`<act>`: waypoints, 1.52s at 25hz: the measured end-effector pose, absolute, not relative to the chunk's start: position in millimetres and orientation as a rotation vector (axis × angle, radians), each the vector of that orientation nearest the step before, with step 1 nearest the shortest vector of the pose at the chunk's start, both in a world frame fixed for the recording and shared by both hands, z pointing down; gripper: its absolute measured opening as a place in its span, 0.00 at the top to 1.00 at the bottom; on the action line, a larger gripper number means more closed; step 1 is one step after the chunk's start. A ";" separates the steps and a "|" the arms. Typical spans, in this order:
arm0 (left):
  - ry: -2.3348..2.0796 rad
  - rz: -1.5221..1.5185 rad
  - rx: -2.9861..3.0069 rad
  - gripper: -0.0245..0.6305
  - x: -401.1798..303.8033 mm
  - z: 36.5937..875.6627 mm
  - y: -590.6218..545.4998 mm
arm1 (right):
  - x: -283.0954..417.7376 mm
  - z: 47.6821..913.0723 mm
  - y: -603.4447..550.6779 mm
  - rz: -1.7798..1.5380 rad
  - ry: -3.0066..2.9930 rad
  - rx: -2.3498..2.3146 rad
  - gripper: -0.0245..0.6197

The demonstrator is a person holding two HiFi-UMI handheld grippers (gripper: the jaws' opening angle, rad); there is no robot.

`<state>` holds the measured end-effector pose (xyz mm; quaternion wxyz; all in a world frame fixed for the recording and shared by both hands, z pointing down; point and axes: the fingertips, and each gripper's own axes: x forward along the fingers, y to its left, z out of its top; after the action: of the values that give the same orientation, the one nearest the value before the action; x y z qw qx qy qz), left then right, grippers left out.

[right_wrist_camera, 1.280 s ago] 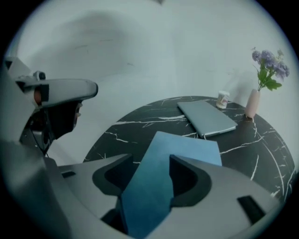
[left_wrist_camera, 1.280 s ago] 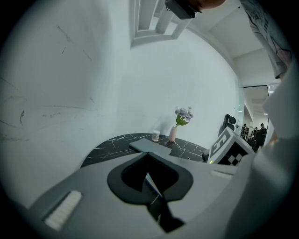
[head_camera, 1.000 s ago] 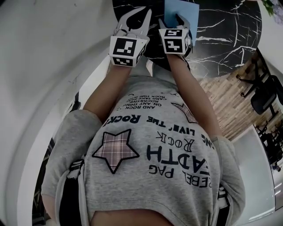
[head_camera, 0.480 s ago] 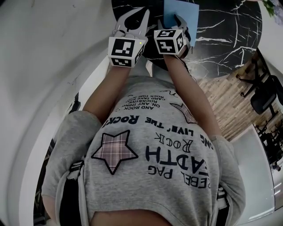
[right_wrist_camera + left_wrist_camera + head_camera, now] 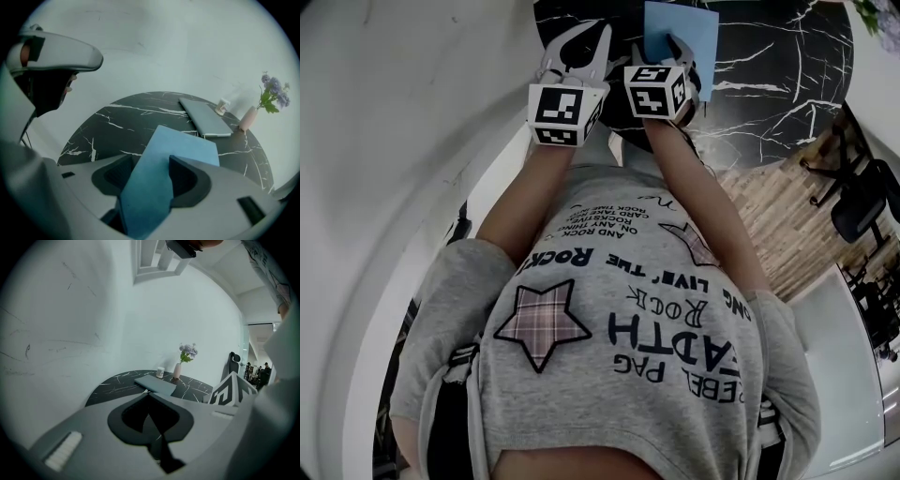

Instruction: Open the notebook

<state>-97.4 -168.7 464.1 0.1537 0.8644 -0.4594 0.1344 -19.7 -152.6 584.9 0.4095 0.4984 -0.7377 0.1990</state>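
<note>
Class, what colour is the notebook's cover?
Plain light blue; the notebook shows best in the right gripper view.

Matt notebook point(image 5: 152, 183), glossy marbled table point(image 5: 122, 122)

- Light: cool, soft and even, spreading diffusely over the desk point(image 5: 787, 84); its source is not showing.
- Glare: the desk's black top is giving off only a dull sheen.
- Distortion: fisheye is bending the desk's rim, and both gripper views are darkening to black corners.
- Focus: the left tool point(image 5: 149, 393), the right tool point(image 5: 152, 159) and the near end of the notebook point(image 5: 187, 150) are blurring in front of the desk, which is showing crisp.
</note>
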 end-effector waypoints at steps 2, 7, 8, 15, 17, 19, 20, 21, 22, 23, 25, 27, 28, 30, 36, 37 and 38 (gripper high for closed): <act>-1.328 0.393 2.476 0.95 -101.7 464.8 -168.4 | -18.0 584.8 -152.6 0.514 -1.862 1.262 0.60; -1.370 0.414 2.452 0.95 -121.5 468.3 -169.2 | -18.3 585.4 -153.4 0.512 -1.849 1.263 0.60; -1.378 0.416 2.447 0.95 -125.3 468.7 -169.2 | -18.2 585.4 -153.5 0.514 -1.846 1.264 0.60; -1.398 0.417 2.429 0.95 -135.7 471.1 -168.2 | -22.6 577.2 -150.4 0.555 -1.878 1.249 0.77; -1.394 0.409 2.430 0.95 -134.6 471.0 -167.7 | -23.1 574.5 -147.5 0.550 -1.884 1.240 0.82; -1.386 0.402 2.433 0.95 -132.8 471.2 -167.4 | -19.1 572.9 -145.5 0.570 -1.886 1.248 0.84; -1.382 0.399 2.434 0.95 -132.0 471.3 -167.5 | -16.2 571.1 -145.2 0.587 -1.888 1.260 0.85; -1.379 0.397 2.436 0.95 -131.1 471.5 -167.8 | -13.7 568.4 -145.2 0.603 -1.892 1.271 0.86; -1.377 0.395 2.436 0.95 -130.1 471.7 -168.1 | -12.2 565.3 -145.3 0.617 -1.899 1.280 0.86; -1.374 0.393 2.437 0.95 -128.8 471.9 -168.4 | -11.3 562.8 -145.4 0.631 -1.909 1.288 0.86; -1.369 0.389 2.440 0.95 -126.2 471.6 -169.6 | -10.4 561.8 -146.1 0.654 -1.927 1.295 0.86; -1.365 0.387 2.447 0.95 -124.0 469.9 -170.4 | -10.2 565.2 -145.8 0.682 -1.930 1.294 0.86; -1.364 0.386 2.451 0.95 -123.1 468.7 -170.6 | -10.0 567.1 -145.7 0.694 -1.927 1.293 0.86; -1.363 0.386 2.455 0.95 -122.5 466.7 -170.8 | -9.7 568.2 -146.2 0.702 -1.925 1.296 0.86; -1.371 0.387 2.446 0.95 -127.0 466.8 -169.9 | -15.7 565.1 -120.0 0.777 -2.091 1.082 0.79; -1.372 0.388 2.443 0.95 -127.4 467.5 -169.7 | -16.1 566.3 -110.1 0.789 -2.106 1.005 0.74; -1.371 0.389 2.440 0.95 -127.4 468.1 -169.5 | -15.4 567.1 -100.5 0.790 -2.112 0.935 0.72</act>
<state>-127.4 -169.5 468.1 0.1571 0.8528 -0.4791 0.1358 -15.4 -100.5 567.1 0.3430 0.3598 -0.8127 0.3039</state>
